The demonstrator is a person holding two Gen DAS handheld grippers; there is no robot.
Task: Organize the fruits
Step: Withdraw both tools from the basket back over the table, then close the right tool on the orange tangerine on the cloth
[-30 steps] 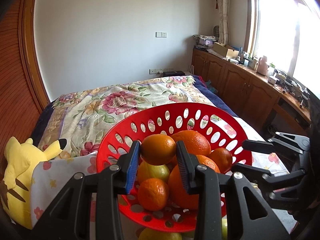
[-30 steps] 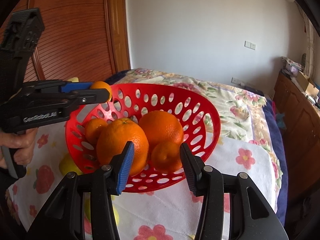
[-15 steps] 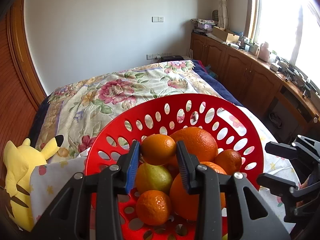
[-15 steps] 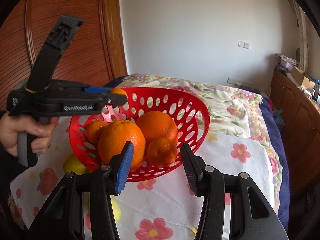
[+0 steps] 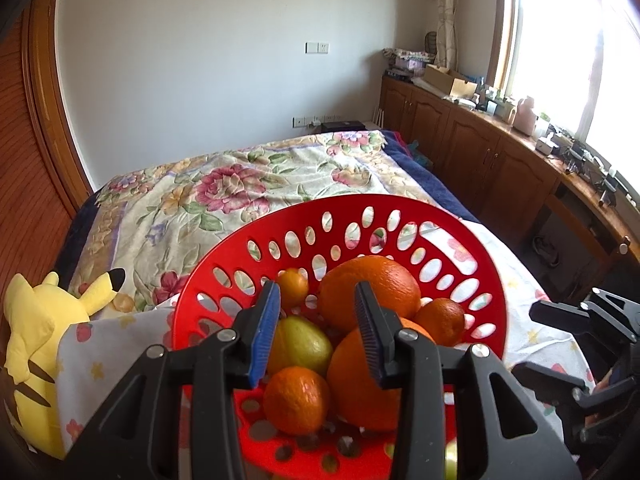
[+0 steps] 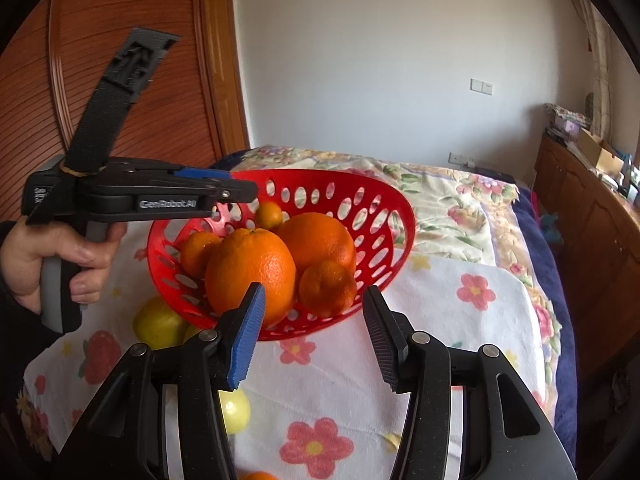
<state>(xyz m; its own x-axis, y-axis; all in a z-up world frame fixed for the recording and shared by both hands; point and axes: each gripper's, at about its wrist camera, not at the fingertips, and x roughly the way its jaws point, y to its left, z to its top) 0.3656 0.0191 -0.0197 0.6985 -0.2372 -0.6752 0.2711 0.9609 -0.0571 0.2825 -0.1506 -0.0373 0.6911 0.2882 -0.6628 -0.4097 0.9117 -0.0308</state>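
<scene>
Left fingers: I am opening my left gripper (image 5: 316, 330) right now; nothing is sitting between the pads. A small mandarin (image 5: 293, 287) is lying just past the left fingertip, free of it, against the basket's far wall.
Right fingers: I am spreading my right gripper (image 6: 312, 334) too, and it is holding nothing. The basket (image 6: 404, 216) is just ahead of its tips, on the flowered cloth (image 6: 440, 320) over the bed.
Fruit in basket: two big oranges (image 6: 250, 272) are piling up with mandarins and a green-yellow lemon (image 5: 300, 344), straight ahead of and below my left fingers.
Fruit outside: a lemon (image 6: 158, 324) is resting to the left of my right fingers, touching the basket's base; another (image 6: 234, 408) is showing below the blue pad; an orange piece is peeking in at the bottom edge.
Risk, pile: I am judging the heap loose. The freed mandarin is perching high near the wall, and a nudge from my withdrawing fingers could roll it over the rim.
Risk, basket: it is tilting on soft bedding; pressing the near rim could tip it and spill the oranges.
Risk, lemons: they could roll off the cloth if I graze them.
Orientation: the oranges are round, no long axis. The lemon in the basket is lying with its long axis roughly across my left fingers; I cannot tell which end is the stem.
</scene>
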